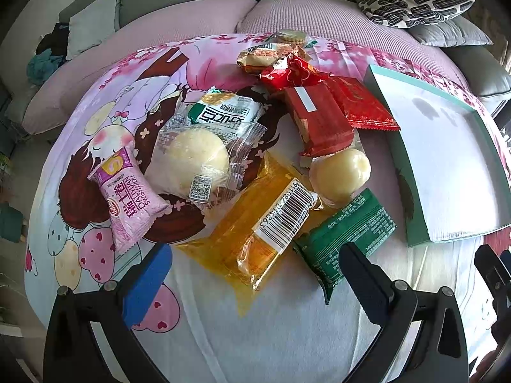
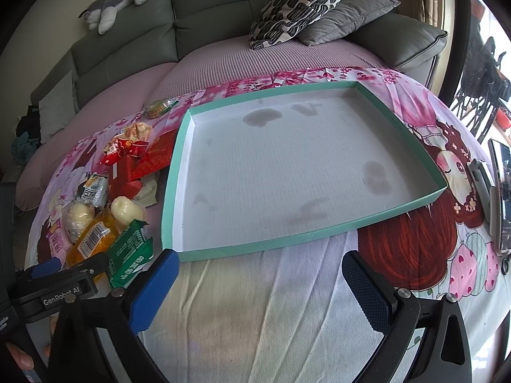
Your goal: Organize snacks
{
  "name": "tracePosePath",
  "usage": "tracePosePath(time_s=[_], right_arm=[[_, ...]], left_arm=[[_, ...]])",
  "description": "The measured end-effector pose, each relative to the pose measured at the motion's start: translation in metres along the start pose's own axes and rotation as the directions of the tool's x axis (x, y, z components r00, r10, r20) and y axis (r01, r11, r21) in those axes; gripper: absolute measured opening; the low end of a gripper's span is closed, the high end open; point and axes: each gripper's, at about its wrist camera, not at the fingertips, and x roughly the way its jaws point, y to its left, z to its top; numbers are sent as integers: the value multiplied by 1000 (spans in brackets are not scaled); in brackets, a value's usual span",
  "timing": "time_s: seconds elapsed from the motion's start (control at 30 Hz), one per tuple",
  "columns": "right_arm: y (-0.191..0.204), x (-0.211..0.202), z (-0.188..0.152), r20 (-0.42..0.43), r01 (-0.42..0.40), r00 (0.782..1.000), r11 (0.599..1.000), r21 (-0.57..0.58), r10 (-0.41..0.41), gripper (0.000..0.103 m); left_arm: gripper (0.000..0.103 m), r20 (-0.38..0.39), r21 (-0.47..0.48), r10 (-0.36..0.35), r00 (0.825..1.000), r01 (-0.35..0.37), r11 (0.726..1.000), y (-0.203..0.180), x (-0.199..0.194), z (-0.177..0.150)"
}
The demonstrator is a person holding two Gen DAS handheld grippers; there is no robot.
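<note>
We see our left gripper (image 1: 255, 268) released above the orange snack packet (image 1: 255, 226) in the pile on the cartoon-print sheet (image 1: 281, 328). Our right gripper (image 2: 258, 274) hangs released before the teal-rimmed tray (image 2: 172, 191), just right of the pile.

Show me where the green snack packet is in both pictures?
Left wrist view: the green foil snack packet lies low and right of centre, beside the orange packet.
Right wrist view: the same packet lies at lower left, just off the tray's near corner.
Shared landmark: the shallow teal-rimmed cardboard tray.
</note>
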Motion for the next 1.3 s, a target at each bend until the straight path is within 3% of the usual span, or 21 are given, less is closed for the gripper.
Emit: tracePosePath(time_s=[0.2,0.23,0.3,0.5,0.63,0.83,0.93,1.1,1.3], right_arm=[[0,1,0,1,9,1000,1000,-4,-9,103],[2,1,0,3,9,1000,1000,-7,-9,103],[5,1,0,6,3,1000,1000,-18,-3,103],[25,-1,0,31,-42,999,997,-70,45,103],[49,3,-2,30,-63,997,991,-117,67,103],[83,14,-7,7,-60,998,985,-164,62,103],[92,17,-8,1,-63,998,986,-151,64,103],[104,18,-9,-11,-81,997,991,-104,81,103],[113,24,-7,-47,-64,997,998,-19,63,103]], left_arm=[[103,13,-17,-8,1000,8,1000,7,-3,-1],[103,31,-43,-56,998,58,997,7,-2,2],[103,55,-70,-66,996,69,995,14,-4,4],[103,7,-131,-19,1000,20,991,38,-4,9],[103,62,-224,2,998,12,975,67,-7,11],[103,55,-330,21,998,-2,944,103,0,14],[103,78,-359,10,997,19,933,112,2,17],[103,46,-317,33,998,-16,948,118,10,25],[103,38,-429,5,999,12,903,163,18,27]])
